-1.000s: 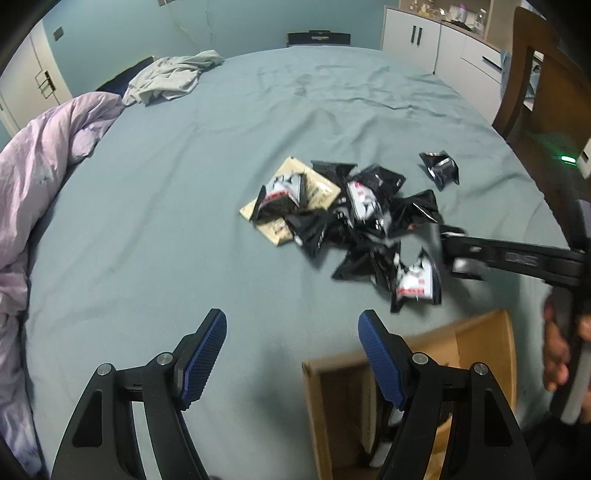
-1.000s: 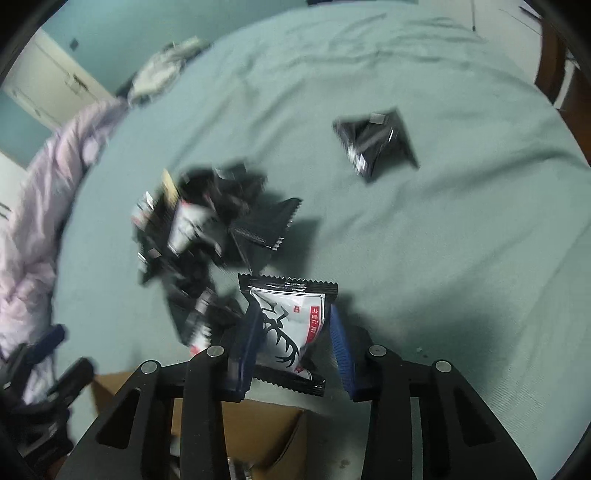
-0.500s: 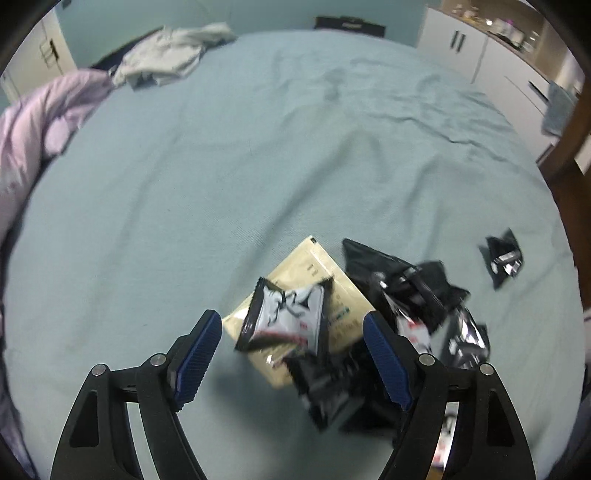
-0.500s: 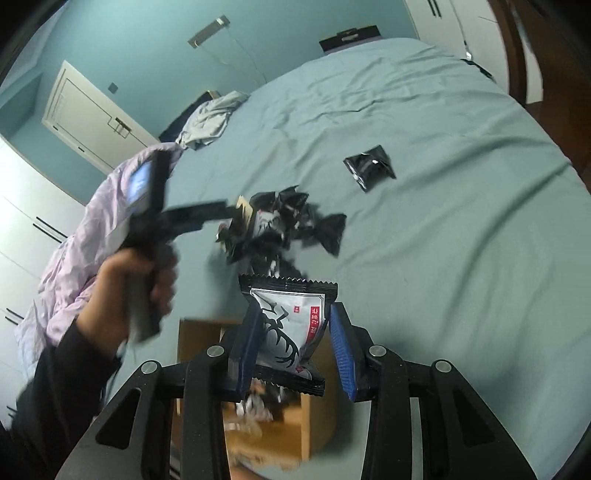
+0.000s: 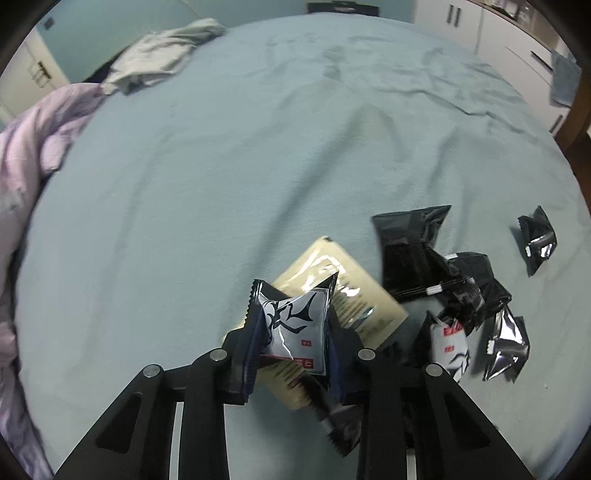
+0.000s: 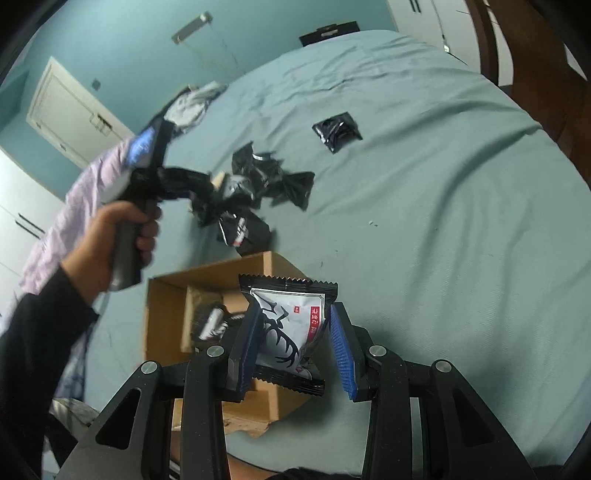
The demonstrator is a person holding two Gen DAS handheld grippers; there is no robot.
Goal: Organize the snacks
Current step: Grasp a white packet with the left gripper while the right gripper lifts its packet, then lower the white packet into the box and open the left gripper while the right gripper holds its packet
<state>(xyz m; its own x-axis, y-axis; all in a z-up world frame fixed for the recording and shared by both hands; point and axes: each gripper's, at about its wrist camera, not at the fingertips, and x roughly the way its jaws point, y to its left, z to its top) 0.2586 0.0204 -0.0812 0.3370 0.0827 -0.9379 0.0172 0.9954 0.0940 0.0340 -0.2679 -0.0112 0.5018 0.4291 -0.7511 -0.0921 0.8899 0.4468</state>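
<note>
Black and white snack packets lie in a pile point(image 5: 461, 288) on the teal bed sheet, partly over a flat beige packet point(image 5: 347, 291). My left gripper point(image 5: 294, 332) points down at the pile's left edge. Its jaws are closing, and the blue pads press the sides of a white-and-black packet point(image 5: 295, 314). In the right wrist view, my right gripper point(image 6: 295, 339) is shut on a similar deer-print packet point(image 6: 291, 314), held above the open cardboard box point(image 6: 162, 295). That box holds several packets. A hand point(image 6: 122, 236) holds the left gripper's handle over the pile point(image 6: 266, 181).
One black packet point(image 6: 336, 131) lies apart, beyond the pile. A purple duvet point(image 5: 37, 155) lines the bed's left side, with grey clothes point(image 5: 162, 59) at the far end. White cupboards point(image 5: 480, 22) and a wooden chair point(image 6: 535, 55) stand to the right.
My left gripper moved from beside the box to the pile and closed on a white-and-black packet. My right gripper carried its packet from the pile to above the box.
</note>
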